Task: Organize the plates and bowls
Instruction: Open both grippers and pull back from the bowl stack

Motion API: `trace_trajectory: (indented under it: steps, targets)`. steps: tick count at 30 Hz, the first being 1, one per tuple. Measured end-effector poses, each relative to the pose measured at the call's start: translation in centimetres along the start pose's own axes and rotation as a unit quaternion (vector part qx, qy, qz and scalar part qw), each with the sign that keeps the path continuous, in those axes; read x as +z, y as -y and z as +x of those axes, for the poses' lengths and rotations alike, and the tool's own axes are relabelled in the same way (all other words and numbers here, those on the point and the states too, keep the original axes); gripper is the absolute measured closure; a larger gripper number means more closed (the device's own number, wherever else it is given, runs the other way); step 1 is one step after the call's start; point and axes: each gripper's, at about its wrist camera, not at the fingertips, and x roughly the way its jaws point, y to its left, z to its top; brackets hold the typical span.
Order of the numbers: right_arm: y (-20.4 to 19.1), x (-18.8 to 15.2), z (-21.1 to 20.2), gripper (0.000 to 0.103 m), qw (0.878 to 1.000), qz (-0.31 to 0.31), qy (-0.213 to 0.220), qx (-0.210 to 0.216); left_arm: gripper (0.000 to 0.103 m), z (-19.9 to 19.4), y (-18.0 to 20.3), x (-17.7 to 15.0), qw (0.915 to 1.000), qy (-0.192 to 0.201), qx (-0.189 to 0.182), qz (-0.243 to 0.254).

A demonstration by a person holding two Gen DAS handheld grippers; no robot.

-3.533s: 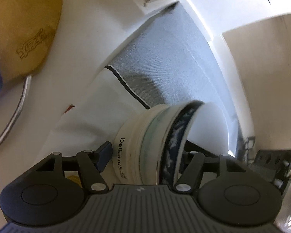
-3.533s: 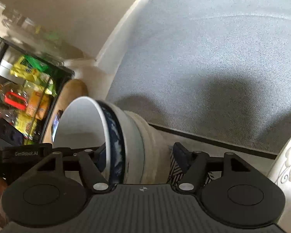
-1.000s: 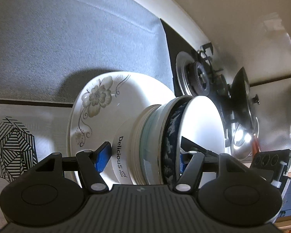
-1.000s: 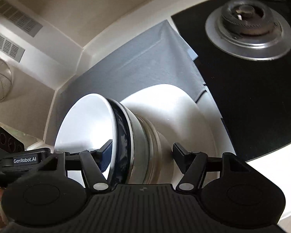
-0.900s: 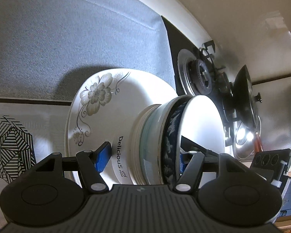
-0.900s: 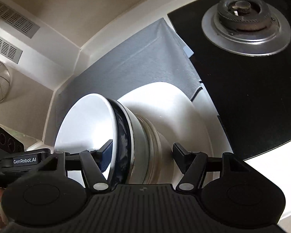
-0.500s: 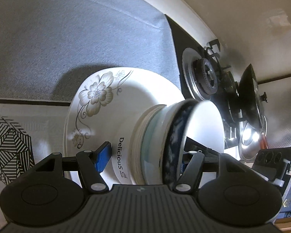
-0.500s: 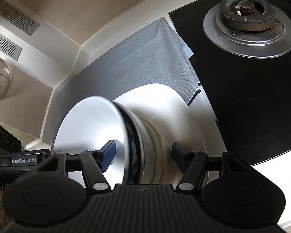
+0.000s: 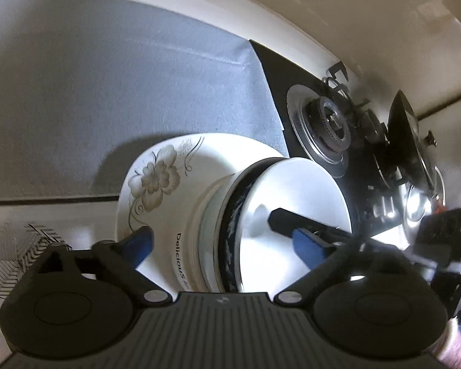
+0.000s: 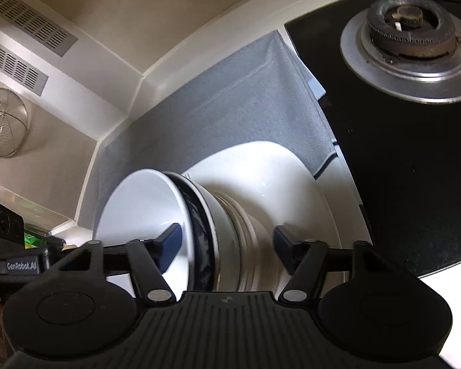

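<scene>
A nested stack of bowls (image 9: 206,240) stands on a large white plate with a grey flower (image 9: 156,184). The top bowl has a dark blue patterned rim, and the bottom one reads "Delicious". My left gripper (image 9: 222,243) straddles the stack with its jaws opening wide. Its blue pads (image 9: 141,243) are clear of the bowls, one outside the stack and one inside the top bowl. From the opposite side my right gripper (image 10: 227,244) also straddles the bowl stack (image 10: 224,215) over the plate (image 10: 292,190). Its jaws are opening and both pads are off the bowls.
The plate lies partly on a grey cloth (image 9: 107,77) beside a black gas hob with a burner (image 10: 408,40). A dark pan (image 9: 405,141) stands on the far burner. A wire strainer (image 10: 0,126) hangs on the wall at left. A patterned mat (image 9: 21,246) lies to the left of the plate.
Both grippers held the bowl stack and brought it down onto the flowered plate. Their jaws have now spread and let go. The left gripper has drawn up a little.
</scene>
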Motion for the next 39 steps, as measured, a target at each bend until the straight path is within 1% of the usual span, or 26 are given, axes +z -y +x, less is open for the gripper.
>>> trace_trajectory:
  steps: [1,4,6,8,10,11,13,15,17,18,19,20,21,24,27,32,34,39]
  targets:
    - [-0.1,0.1,-0.3,0.022,1.0,-0.004,0.005,-0.001,0.0,-0.3,0.1,-0.1,1.0,0.003,0.003,0.004]
    - [-0.5,0.4,-1.1,0.015,1.0,-0.022,0.017,-0.003,0.0,-1.4,0.7,-0.3,0.9995,0.015,0.019,0.019]
    - [-0.7,0.6,-1.6,0.013,0.999,-0.031,0.026,-0.005,0.0,-2.5,1.1,-0.5,0.9985,0.03,0.033,0.032]
    - [-0.8,0.8,-2.1,0.013,0.999,-0.037,0.04,-0.002,0.0,-3.7,2.0,-0.8,0.996,0.054,0.052,0.05]
    - [-0.9,0.9,-2.8,0.012,0.997,-0.041,0.058,0.0,0.0,-5.1,3.0,-1.2,0.9903,0.08,0.083,0.077]
    - [-1.0,1.0,-3.1,0.012,0.997,-0.043,0.07,0.0,0.0,-5.7,3.6,-1.4,0.9858,0.093,0.106,0.091]
    - [-1.4,0.9,-3.7,0.011,0.994,-0.051,0.099,-0.007,0.0,-6.8,4.8,-1.8,0.9735,0.117,0.157,0.118]
    - [-2.0,0.5,-4.5,0.011,0.989,-0.061,0.132,-0.016,0.0,-7.7,6.1,-2.1,0.9584,0.139,0.202,0.146]
    - [-2.7,-0.2,-5.2,0.01,0.985,-0.071,0.155,-0.023,0.0,-8.1,7.3,-2.4,0.9457,0.149,0.235,0.168]
    - [-3.1,-0.7,-5.7,0.008,0.983,-0.074,0.165,-0.024,0.0,-8.3,7.7,-2.6,0.9411,0.153,0.244,0.177]
    - [-3.5,-1.3,-6.2,0.006,0.981,-0.077,0.175,-0.025,0.0,-8.5,7.9,-2.8,0.9384,0.156,0.249,0.182]
    - [-3.9,-1.9,-6.6,0.006,0.98,-0.081,0.181,-0.026,0.0,-8.8,8.1,-3.2,0.9368,0.158,0.252,0.185]
    - [-4.3,-2.6,-7.1,0.005,0.979,-0.085,0.185,-0.03,0.0,-9.0,8.1,-3.6,0.9369,0.157,0.253,0.183]
    - [-5.6,-5.0,-8.3,0.002,0.976,-0.093,0.191,-0.053,0.0,-9.9,7.7,-5.3,0.942,0.154,0.25,0.162]
    - [-6.9,-7.6,-9.3,0.0,0.974,-0.108,0.184,-0.079,0.0,-11.2,7.0,-7.9,0.9448,0.16,0.247,0.144]
    - [-8.8,-11.7,-10.7,0.0,0.971,-0.126,0.167,-0.119,0.0,-12.5,6.5,-12.1,0.9439,0.164,0.252,0.136]
    - [-9.3,-13.0,-11.4,0.0,0.97,-0.127,0.163,-0.127,0.0,-13.0,6.8,-13.3,0.9424,0.168,0.256,0.134]
    - [-9.9,-14.8,-12.5,0.0,0.968,-0.137,0.165,-0.132,0.0,-14.6,8.0,-15.8,0.9314,0.198,0.274,0.134]
